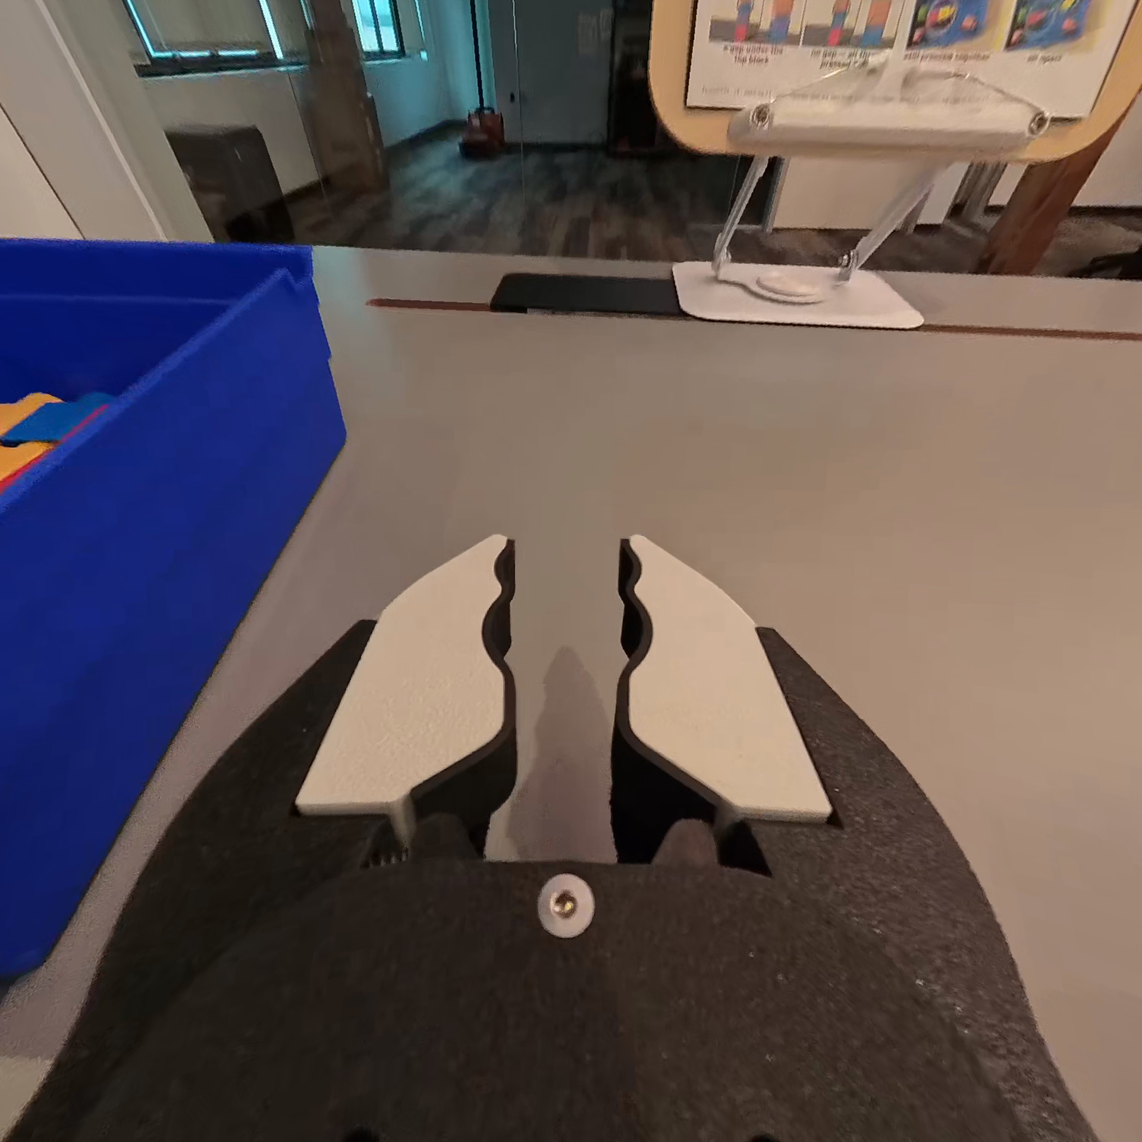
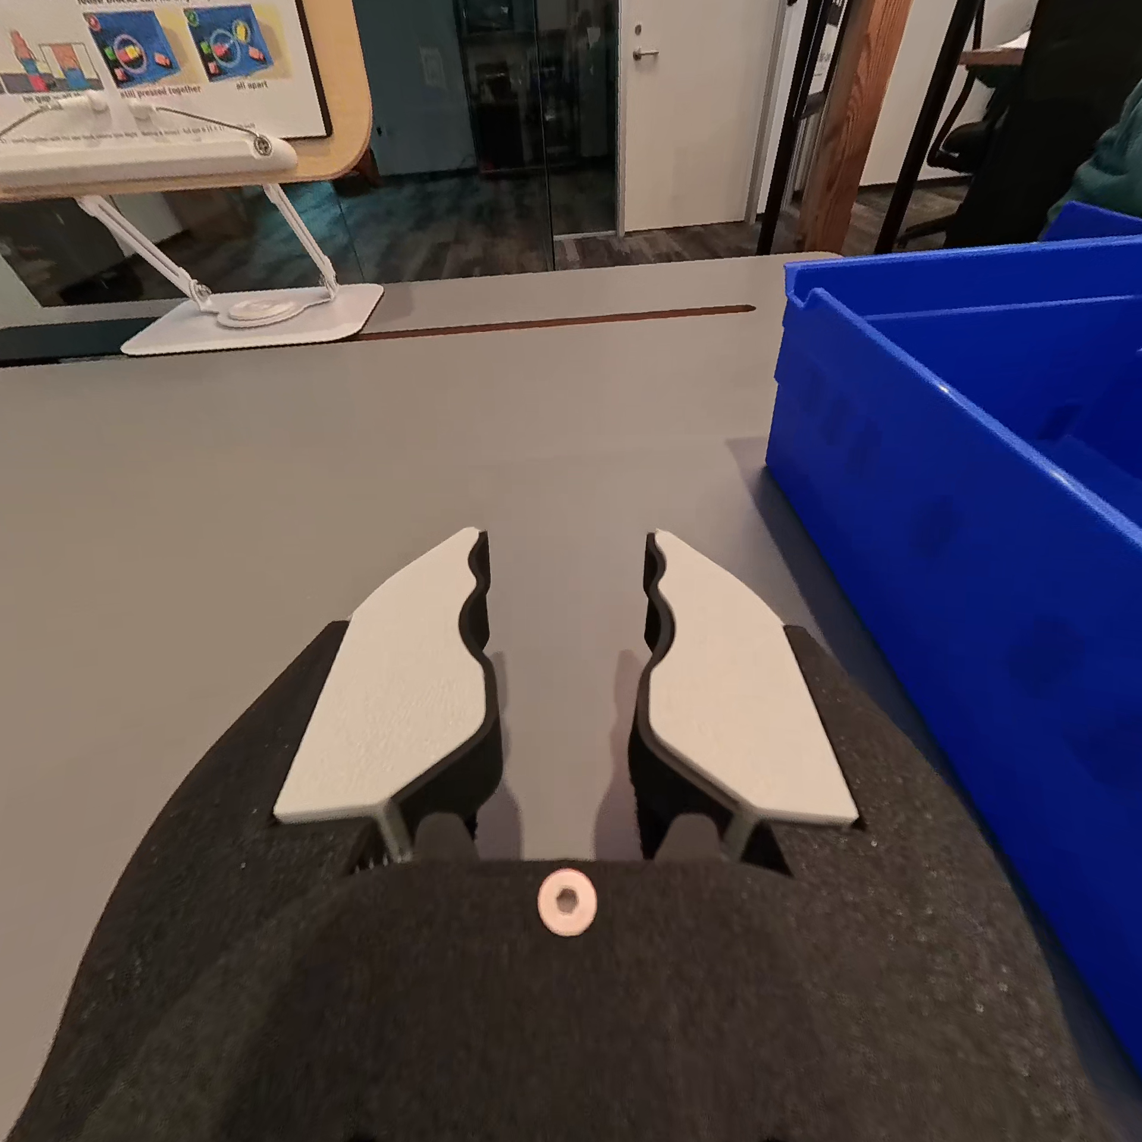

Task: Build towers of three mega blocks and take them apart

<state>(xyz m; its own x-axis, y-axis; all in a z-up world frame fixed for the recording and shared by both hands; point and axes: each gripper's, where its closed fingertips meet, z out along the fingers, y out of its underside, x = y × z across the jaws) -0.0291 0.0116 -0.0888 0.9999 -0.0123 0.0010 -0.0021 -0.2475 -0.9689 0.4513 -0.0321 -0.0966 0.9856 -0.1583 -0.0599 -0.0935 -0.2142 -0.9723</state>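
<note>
Hovering over bare grey desk (image 1: 680,463) in left wrist view: left tongs (image 1: 565,544) spread, pinching nothing. Blue bin (image 1: 204,494) at frame left; mega blocks (image 1: 43,426) (orange, blue, red) lie inside it at the left edge. White stand (image 1: 797,296) holding an instruction sheet sits upper right.

Right wrist view: right tongs (image 2: 566,537) spread, nothing between them, over desk (image 2: 309,445). Second blue bin (image 2: 964,494) at frame right; contents not visible. Stand (image 2: 253,321) upper left.

White stand (image 1: 797,296) bearing an instruction sheet (image 1: 896,55), on grey table (image 1: 680,445)
</note>
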